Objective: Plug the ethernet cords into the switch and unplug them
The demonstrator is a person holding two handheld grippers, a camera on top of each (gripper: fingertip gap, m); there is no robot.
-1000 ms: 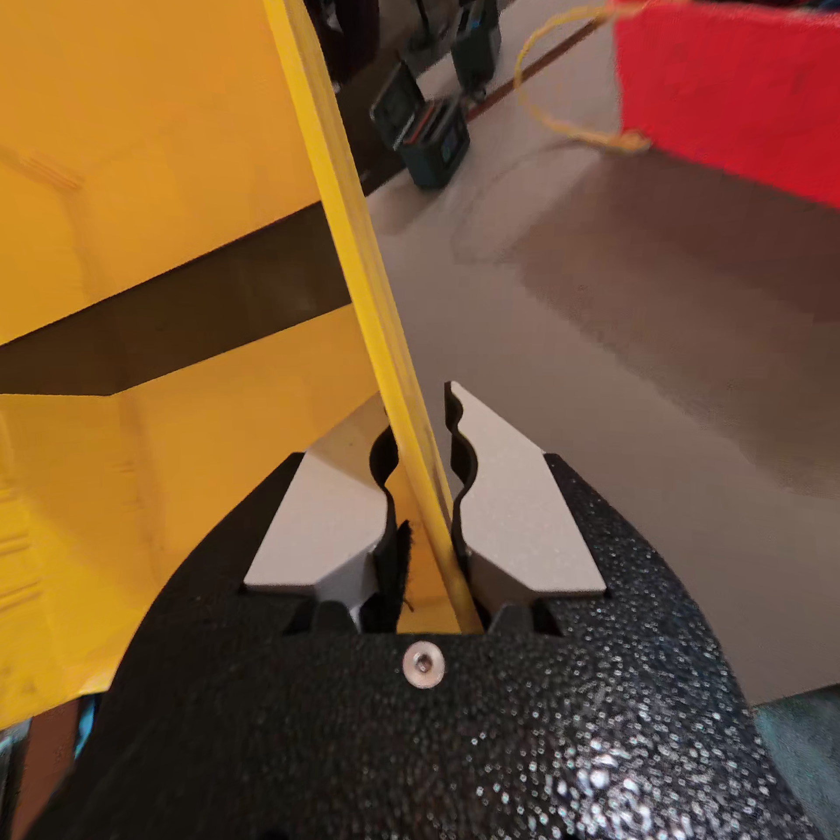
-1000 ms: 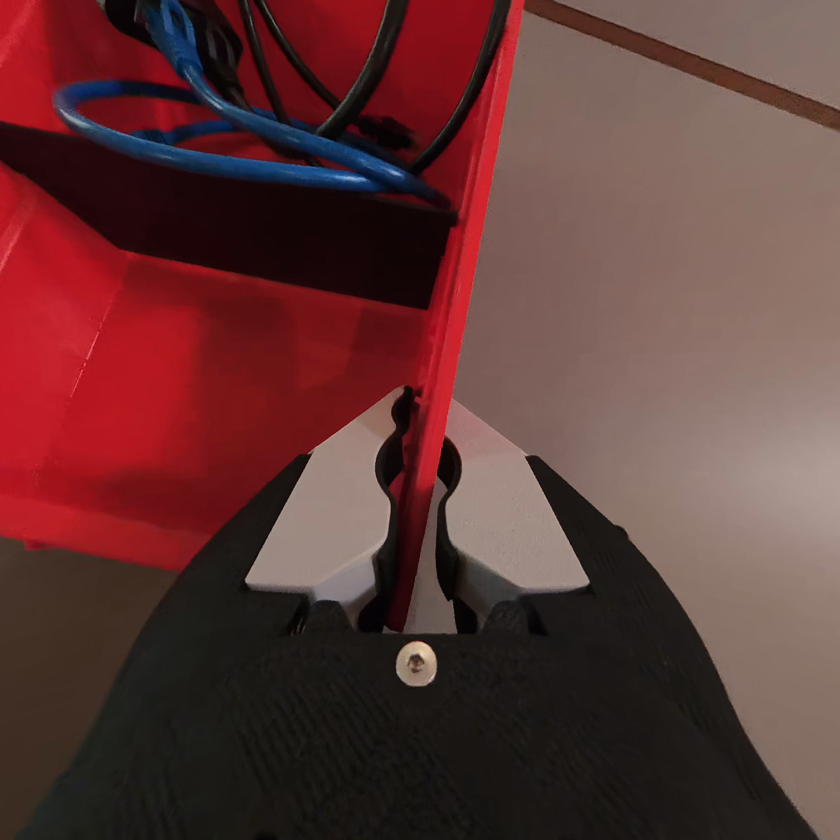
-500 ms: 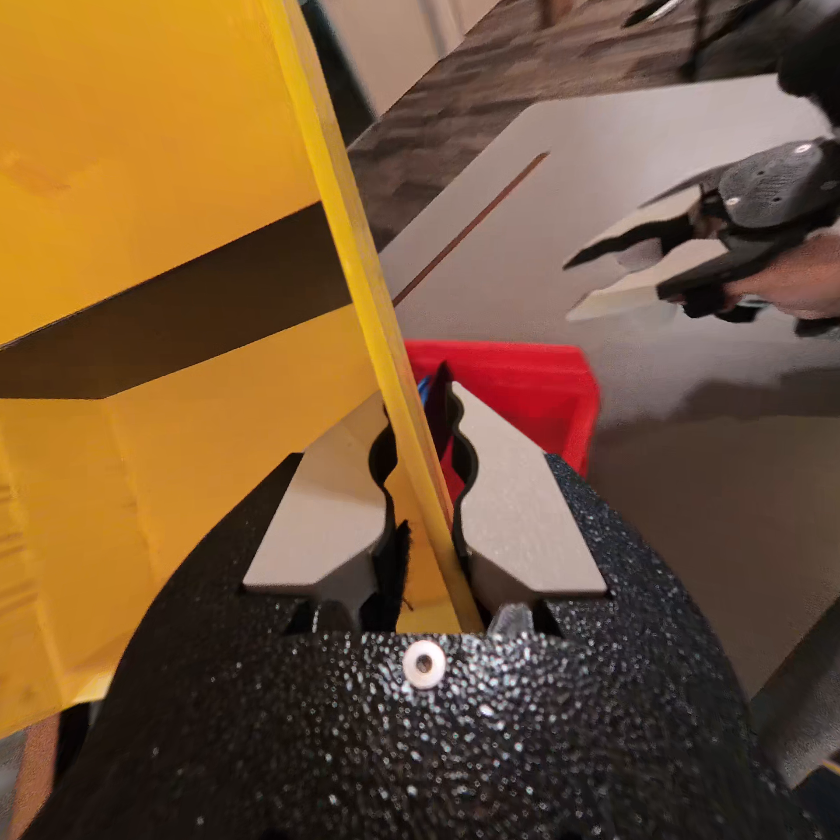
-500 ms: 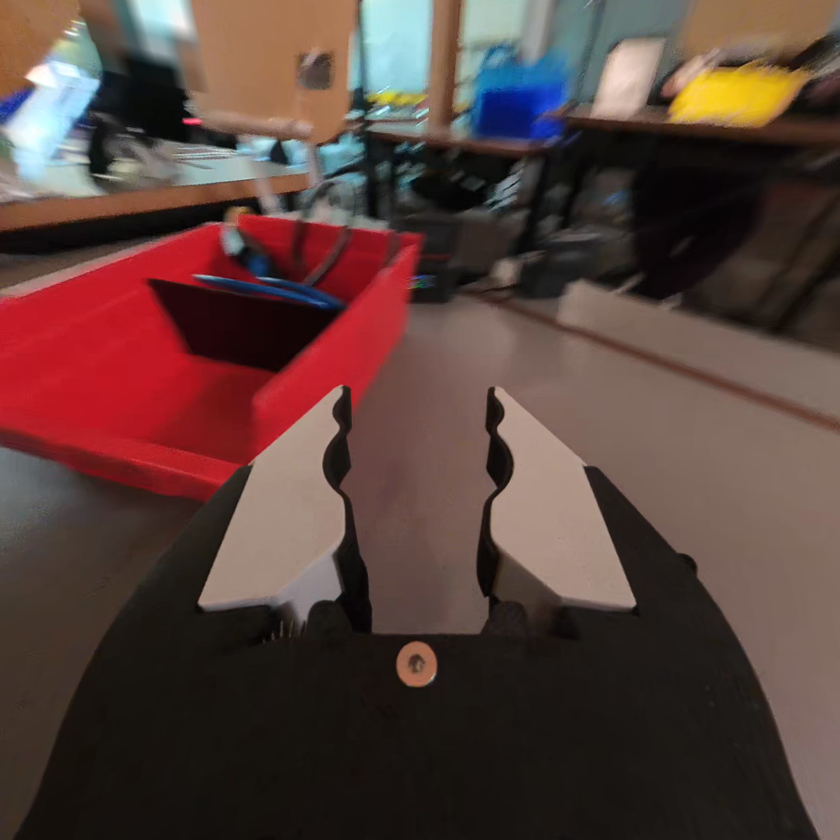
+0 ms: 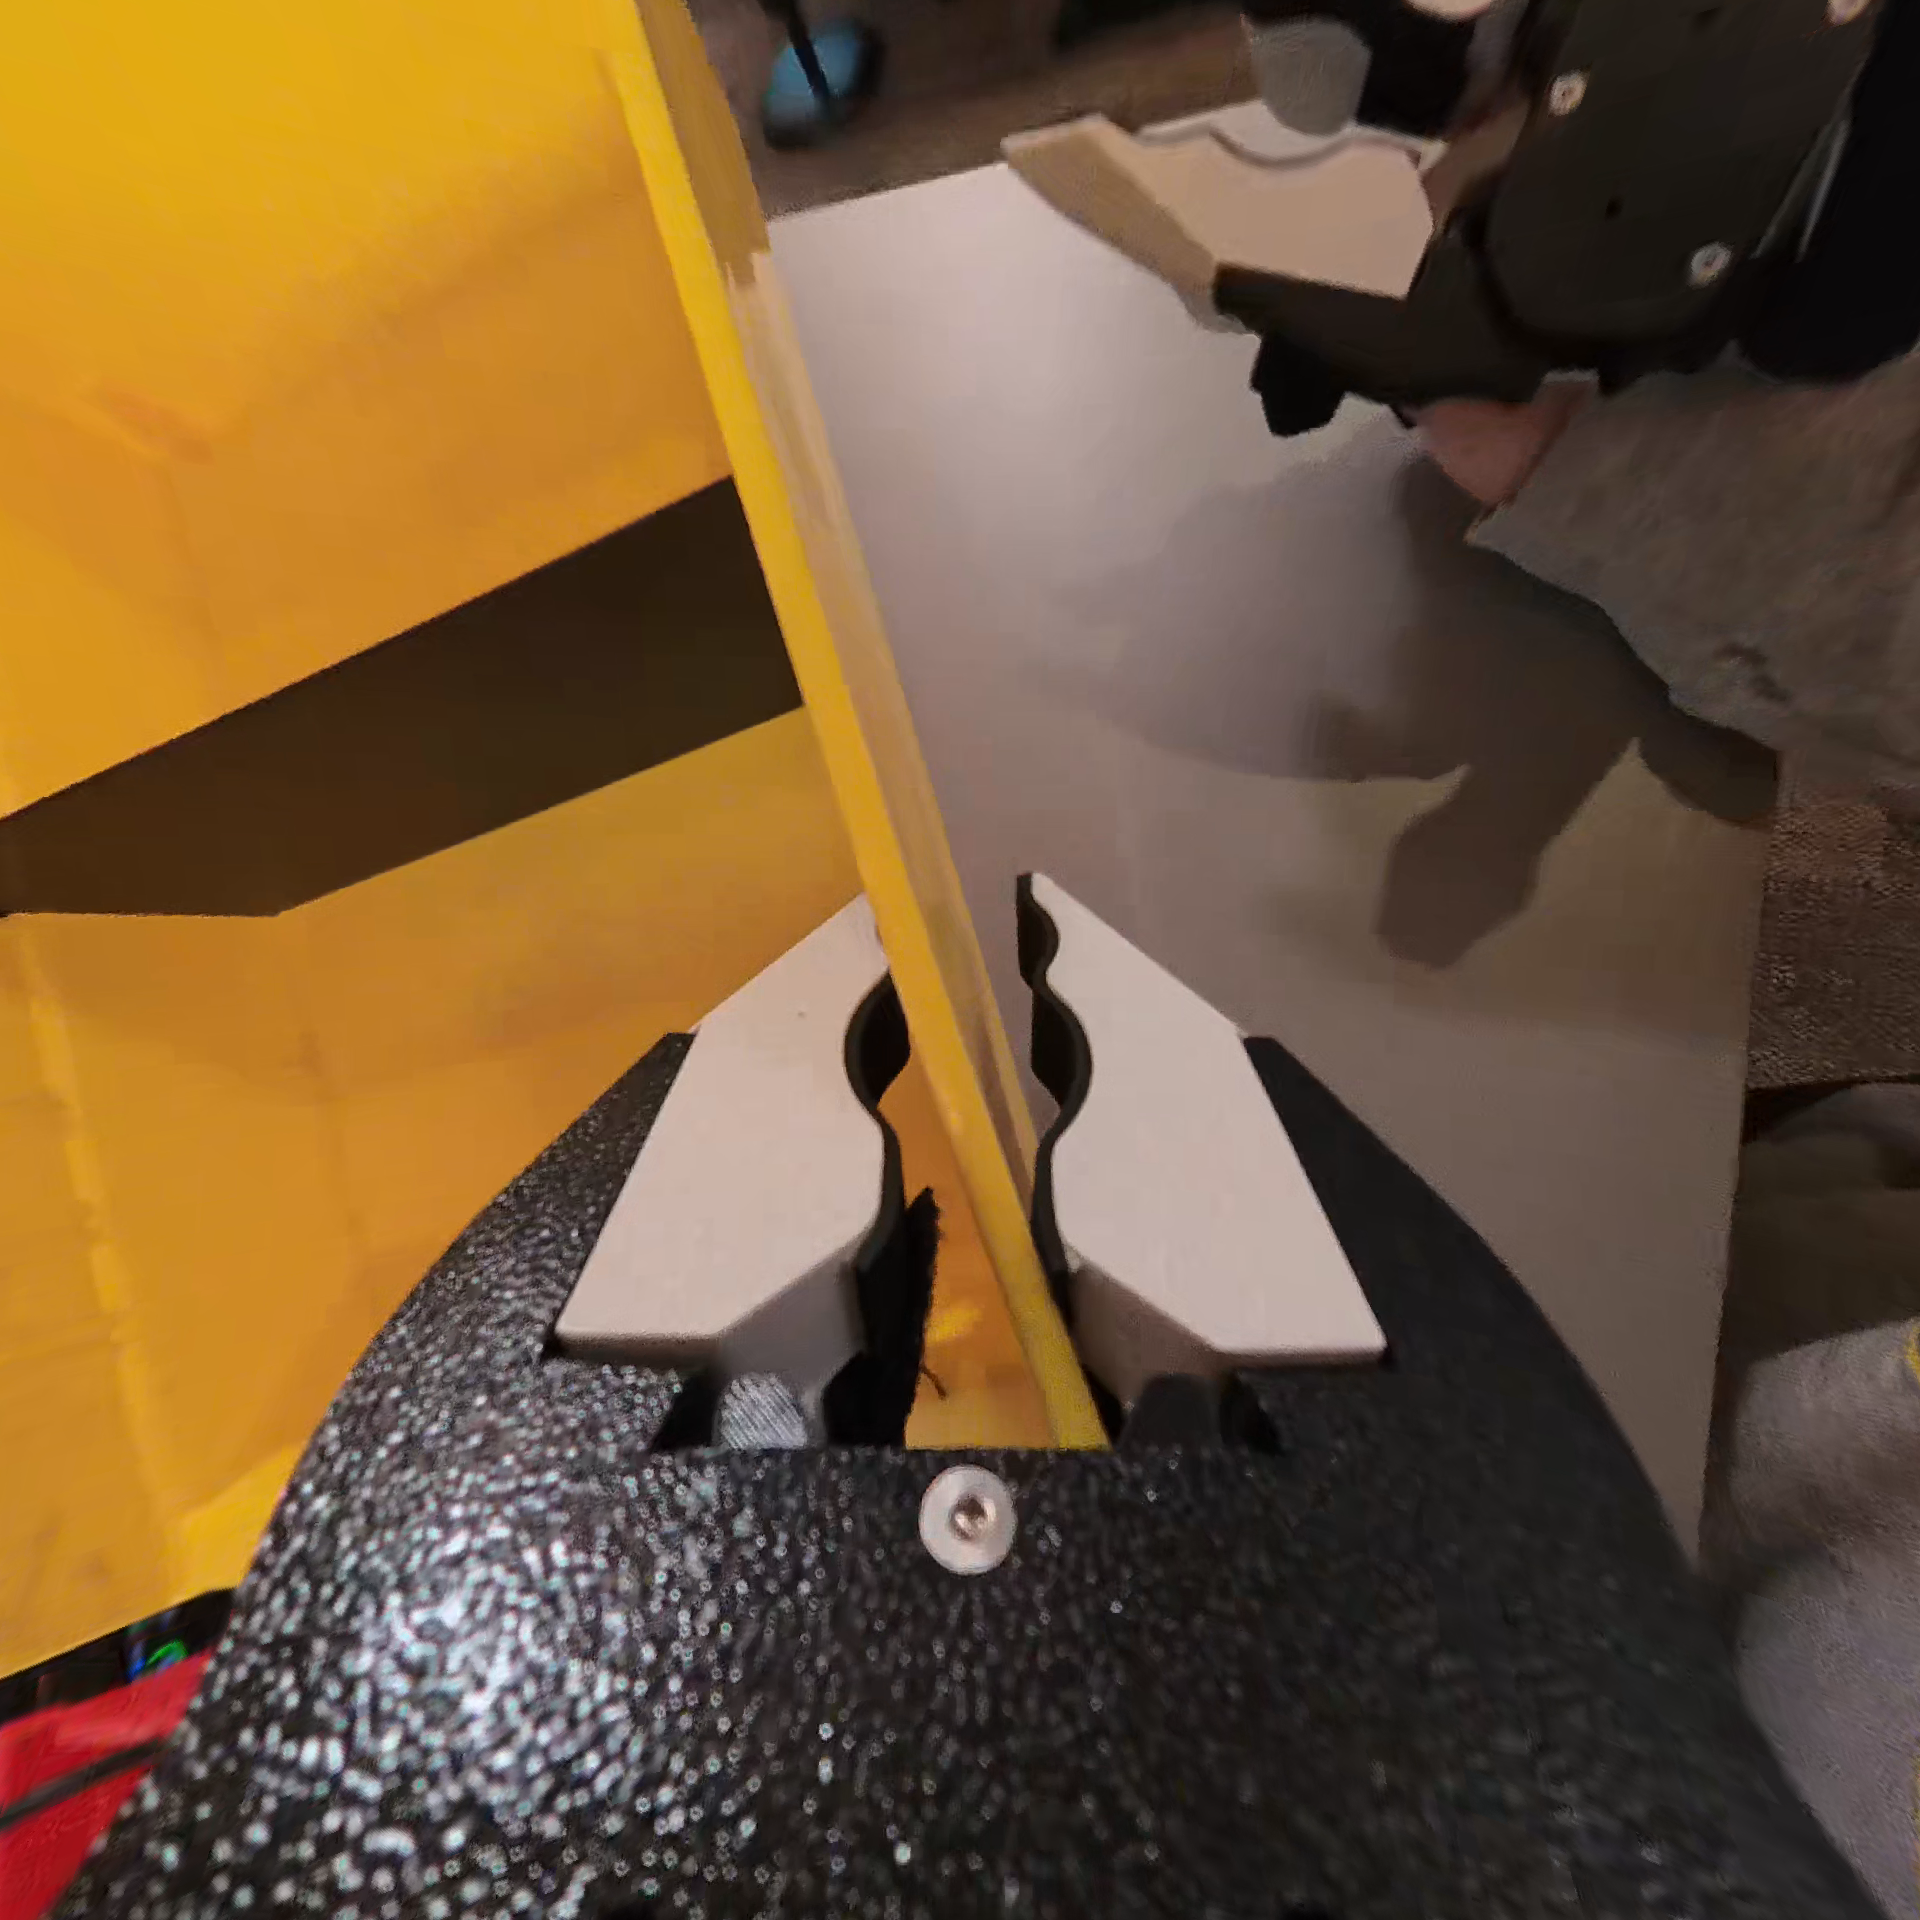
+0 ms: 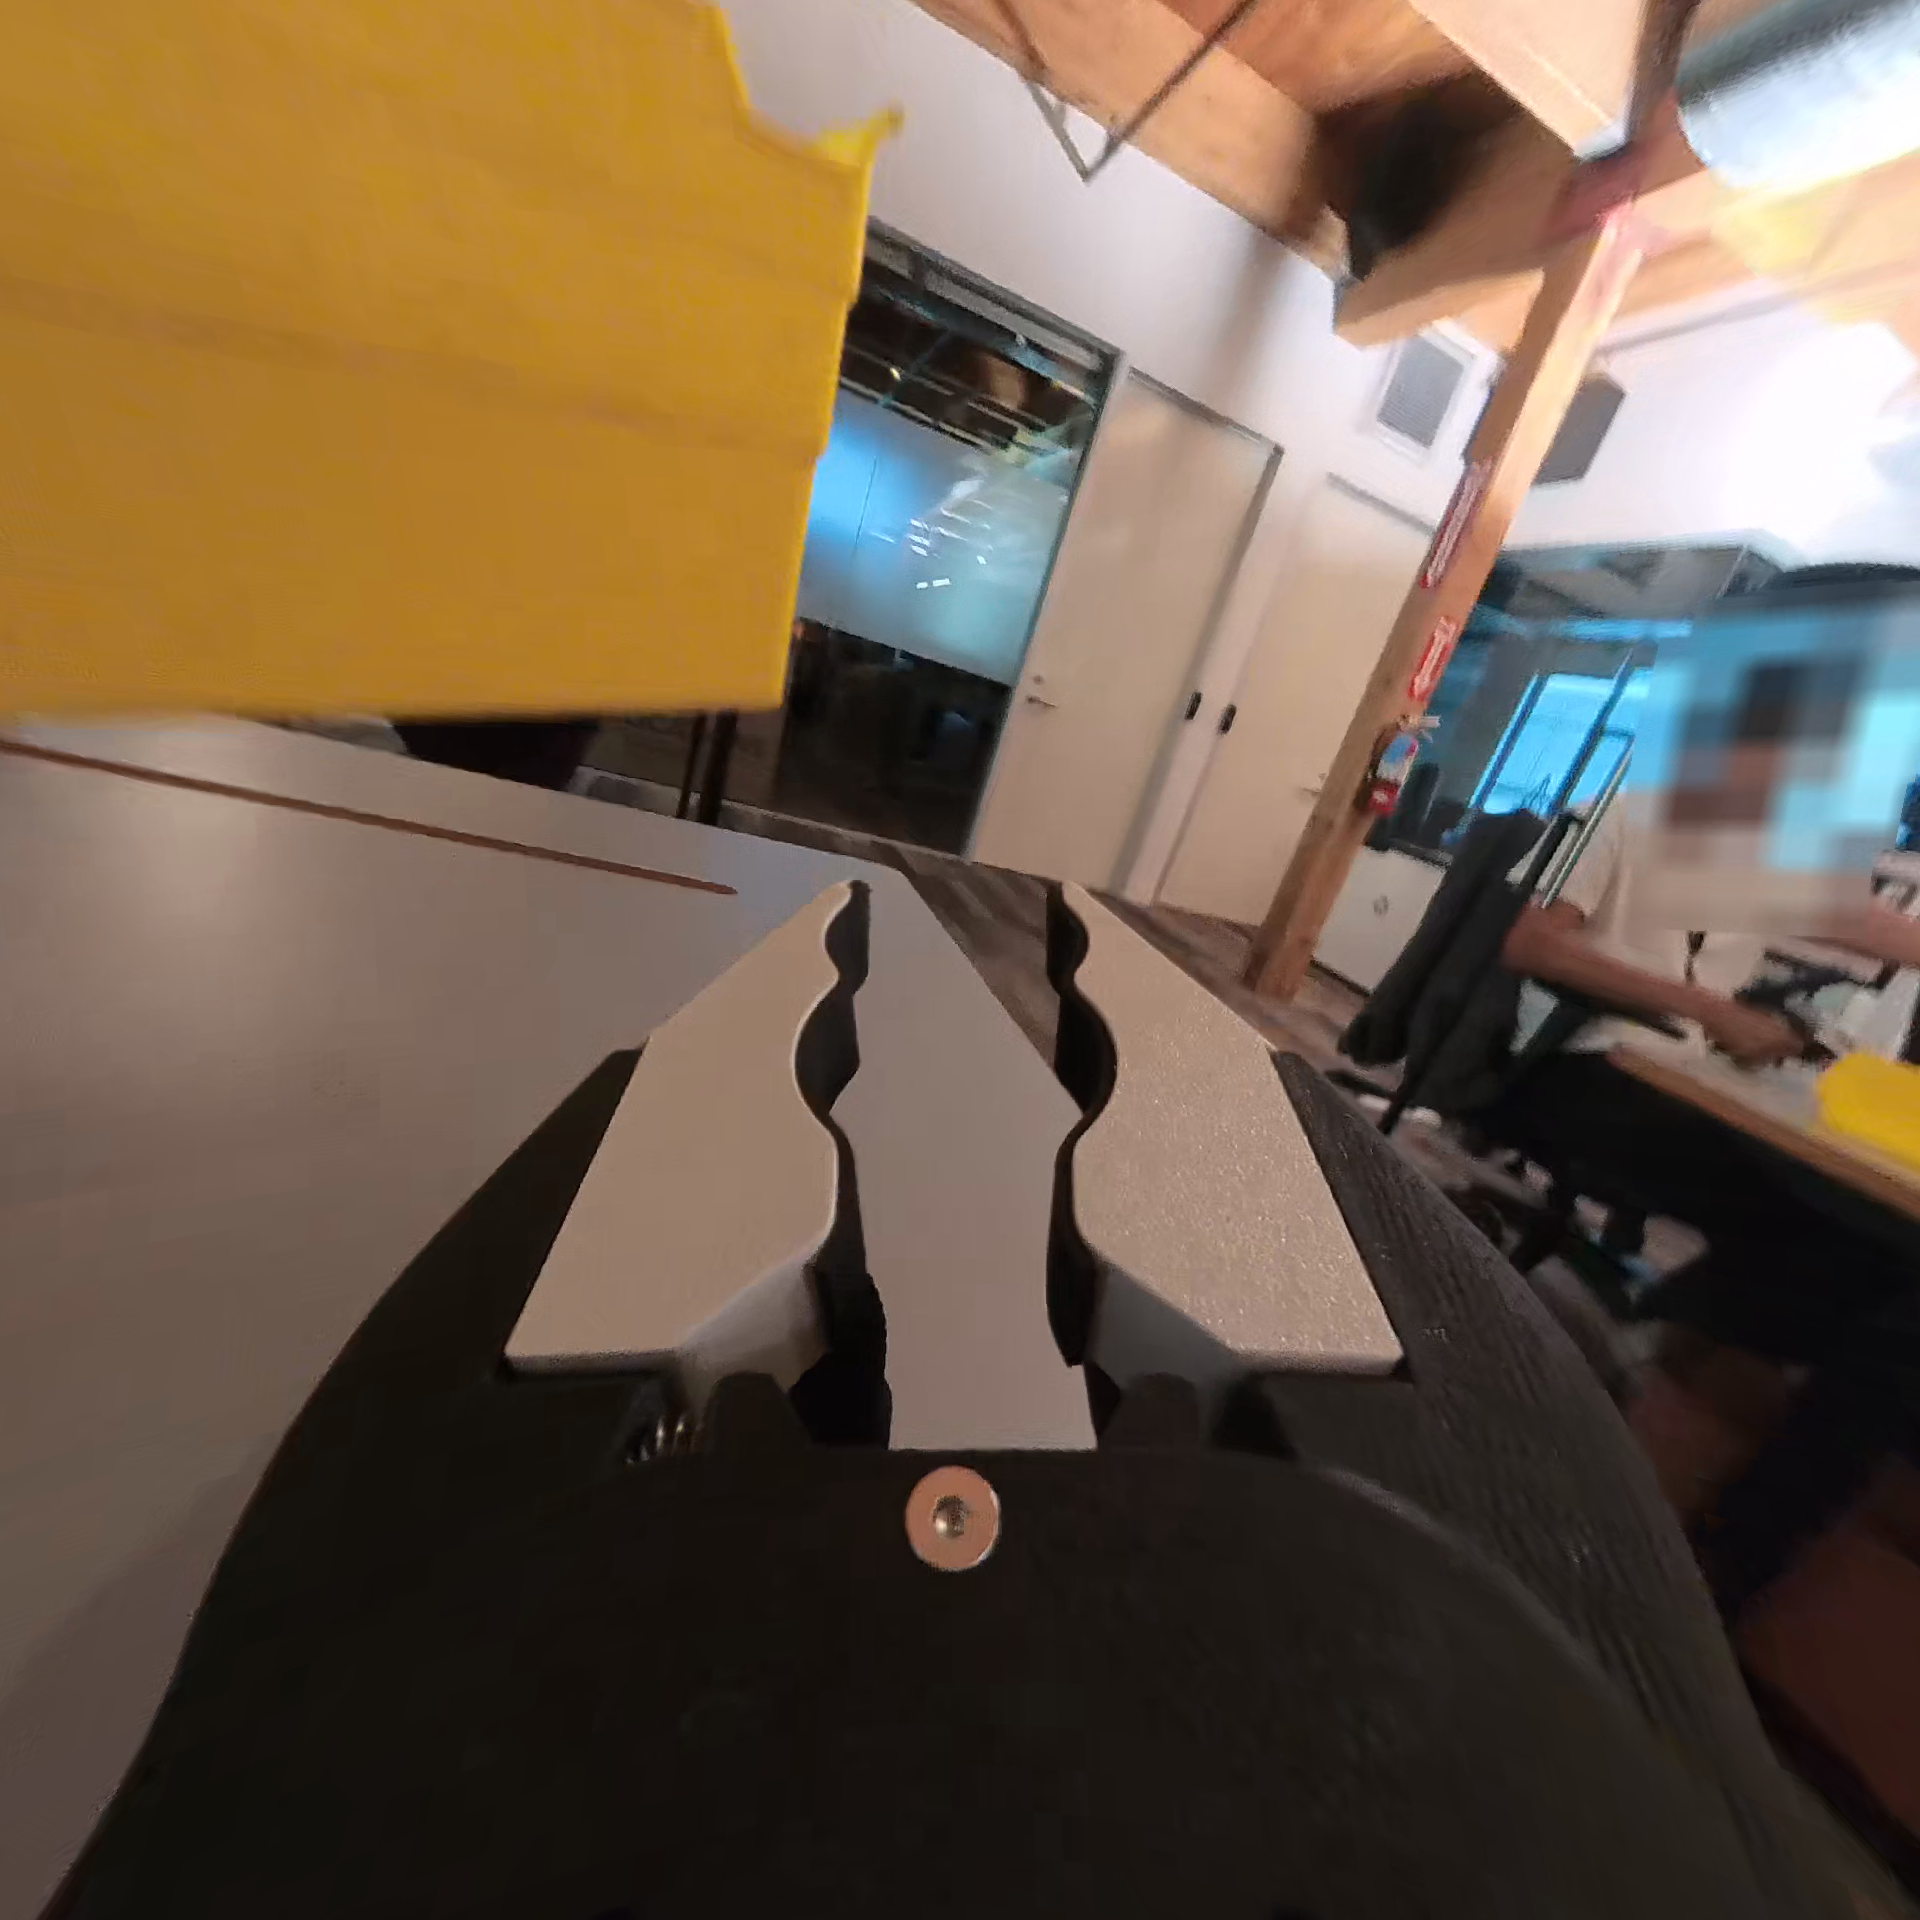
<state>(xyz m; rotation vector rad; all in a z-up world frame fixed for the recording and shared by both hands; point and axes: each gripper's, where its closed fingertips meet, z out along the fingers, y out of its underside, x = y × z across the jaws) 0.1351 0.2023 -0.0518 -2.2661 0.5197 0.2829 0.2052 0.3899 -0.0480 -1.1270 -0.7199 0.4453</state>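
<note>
My left gripper (image 5: 951,904) is shut on the side wall of a yellow plastic bin (image 5: 312,312), which fills the left half of the left wrist view and is held off the table. My right gripper (image 6: 958,894) is open and empty, low over the grey table (image 6: 260,1039). It also shows in the left wrist view (image 5: 1101,156) at the upper right, held by a hand in a grey sleeve. The yellow bin (image 6: 395,416) hangs at the upper left of the right wrist view. No ethernet cord or switch is in view.
A corner of a red bin (image 5: 73,1766) shows at the lower left, below the yellow bin. The grey table (image 5: 1143,520) ends at an edge on the right. A person sits at another table (image 6: 1766,1122) far right. One gripper's finger ends stand about 20 centimetres off the other's.
My right gripper let go of the red bin's wall, opened and swung away from it. My left gripper kept its hold on the yellow bin and turned towards the right gripper.
</note>
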